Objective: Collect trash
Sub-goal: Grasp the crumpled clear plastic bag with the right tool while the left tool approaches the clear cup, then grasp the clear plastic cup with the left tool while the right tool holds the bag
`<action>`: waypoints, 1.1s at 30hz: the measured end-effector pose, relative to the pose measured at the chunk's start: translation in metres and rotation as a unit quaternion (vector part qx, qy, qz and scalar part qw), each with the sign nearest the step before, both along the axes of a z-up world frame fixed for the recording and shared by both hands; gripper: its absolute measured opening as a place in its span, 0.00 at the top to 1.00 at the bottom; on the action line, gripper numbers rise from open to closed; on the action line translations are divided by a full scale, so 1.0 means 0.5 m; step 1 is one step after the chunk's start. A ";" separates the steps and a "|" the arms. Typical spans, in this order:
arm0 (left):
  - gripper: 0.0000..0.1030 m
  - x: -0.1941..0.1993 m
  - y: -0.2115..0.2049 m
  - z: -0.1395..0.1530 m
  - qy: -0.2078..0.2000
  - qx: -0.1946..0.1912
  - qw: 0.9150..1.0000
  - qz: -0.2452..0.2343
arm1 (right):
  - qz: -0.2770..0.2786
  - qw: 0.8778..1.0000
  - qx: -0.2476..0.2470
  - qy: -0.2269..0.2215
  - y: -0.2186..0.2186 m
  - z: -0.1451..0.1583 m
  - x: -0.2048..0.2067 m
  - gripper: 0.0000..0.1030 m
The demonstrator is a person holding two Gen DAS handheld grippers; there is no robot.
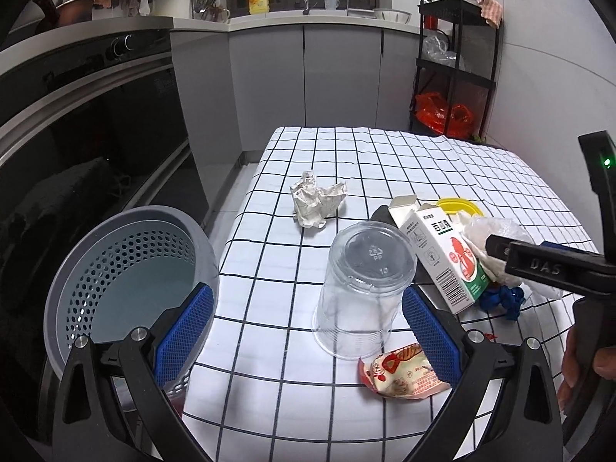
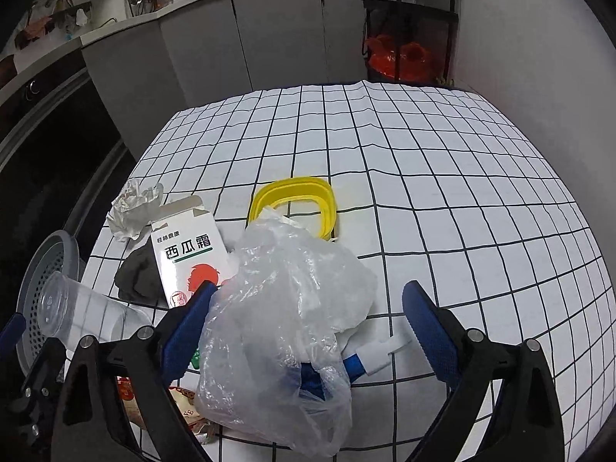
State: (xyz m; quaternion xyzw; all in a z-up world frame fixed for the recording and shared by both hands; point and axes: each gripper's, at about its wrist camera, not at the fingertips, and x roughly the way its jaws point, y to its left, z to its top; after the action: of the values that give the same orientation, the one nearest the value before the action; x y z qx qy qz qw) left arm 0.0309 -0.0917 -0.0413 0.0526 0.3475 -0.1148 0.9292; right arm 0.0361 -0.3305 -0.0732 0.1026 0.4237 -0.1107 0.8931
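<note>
A clear plastic cup (image 1: 362, 288) lies upside down on the checked tablecloth (image 1: 346, 161), between the open fingers of my left gripper (image 1: 308, 331), untouched. A grey perforated bin (image 1: 127, 281) stands left of the table. Crumpled paper (image 1: 315, 204), a white medicine box (image 1: 442, 254) and a snack wrapper (image 1: 400, 373) lie around the cup. My right gripper (image 2: 308, 331) is open over a crumpled clear plastic bag (image 2: 285, 323); its left pad (image 2: 188, 327) touches the bag. The box (image 2: 188, 246), cup (image 2: 84, 315) and bin (image 2: 42, 288) show at the left there.
A yellow lid (image 2: 300, 200) lies beyond the bag. A dark rag (image 2: 138, 273) and a blue-and-white object (image 2: 369, 358) lie by the box and bag. An oven front (image 1: 88, 123) is left, grey cabinets (image 1: 300, 69) behind, a black shelf rack (image 1: 454, 65) at the back right.
</note>
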 end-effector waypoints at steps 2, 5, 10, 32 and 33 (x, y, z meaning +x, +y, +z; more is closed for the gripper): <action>0.06 -0.003 -0.002 0.003 -0.002 -0.003 1.000 -0.002 | 0.006 1.000 0.000 0.009 0.000 -0.004 0.003 0.45; 0.06 -0.006 -0.003 0.006 -0.007 -0.004 1.000 -0.004 | 0.018 0.999 0.018 0.023 -0.001 -0.016 0.003 0.65; 0.06 -0.014 -0.003 0.009 -0.012 -0.005 1.000 -0.007 | 0.029 0.999 0.036 0.002 0.002 0.004 -0.015 0.84; 0.06 0.029 -0.053 -0.038 0.018 -0.007 1.000 0.002 | 0.006 0.990 0.100 -0.097 -0.056 0.120 -0.107 0.87; 0.06 0.036 -0.056 -0.044 0.019 -0.007 1.000 0.005 | 0.008 0.990 0.102 -0.097 -0.056 0.120 -0.107 0.87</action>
State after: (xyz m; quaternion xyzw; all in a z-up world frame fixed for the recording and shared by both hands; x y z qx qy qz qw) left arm 0.0486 -0.1197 -0.0633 0.0423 0.3649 -0.1138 0.9231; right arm -0.0173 -0.3587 -0.0133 0.2002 0.3449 -0.0497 0.9157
